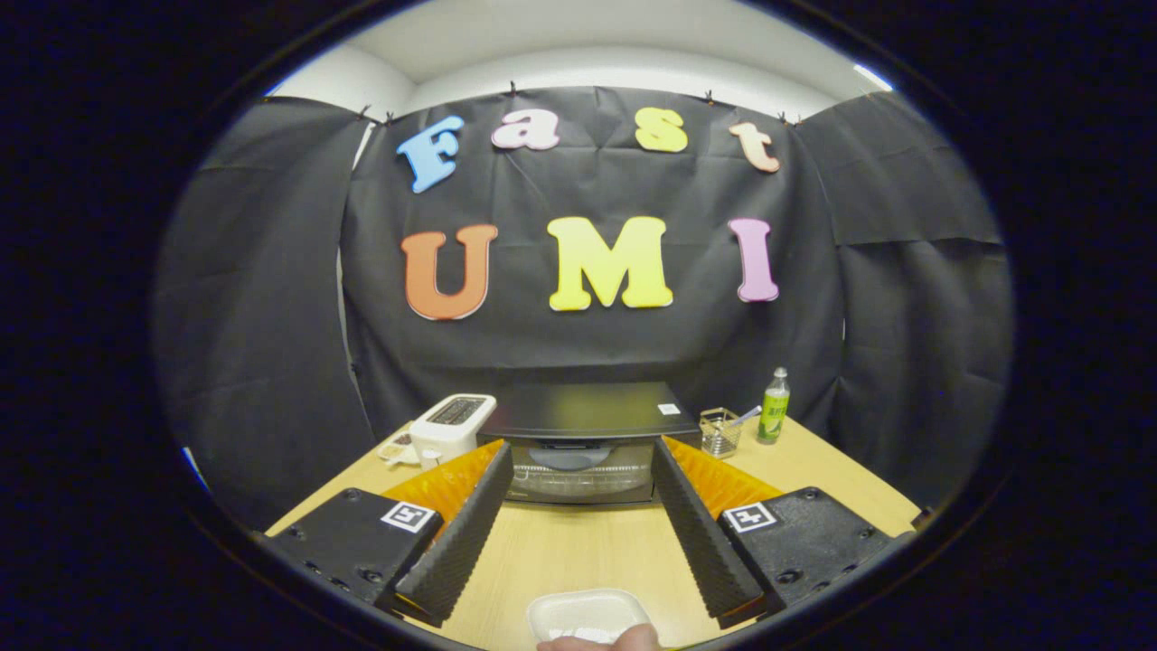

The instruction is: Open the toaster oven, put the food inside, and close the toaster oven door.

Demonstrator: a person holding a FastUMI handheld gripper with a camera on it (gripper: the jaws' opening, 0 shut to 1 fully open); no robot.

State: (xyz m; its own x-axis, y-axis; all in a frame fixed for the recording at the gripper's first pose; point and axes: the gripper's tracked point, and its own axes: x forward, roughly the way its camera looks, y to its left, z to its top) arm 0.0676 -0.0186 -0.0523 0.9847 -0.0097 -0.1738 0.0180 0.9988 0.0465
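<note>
The black toaster oven sits at the middle of the frame on the wooden tabletop, against the black cloth wall, with its glass door shut and a dark handle across the door's top. In the lower middle of the frame, a white tray rests on the tabletop, touched at its near rim by a fingertip of a person's hand; whether food lies in it cannot be told. The gripper points at the oven with its two ribbed black fingers spread wide apart, holding nothing; the oven door shows between their tips and the tray lies between their bases. Left of the oven stands a white toaster. To its right are a small clear wire-patterned cup and a green bottle.
</note>
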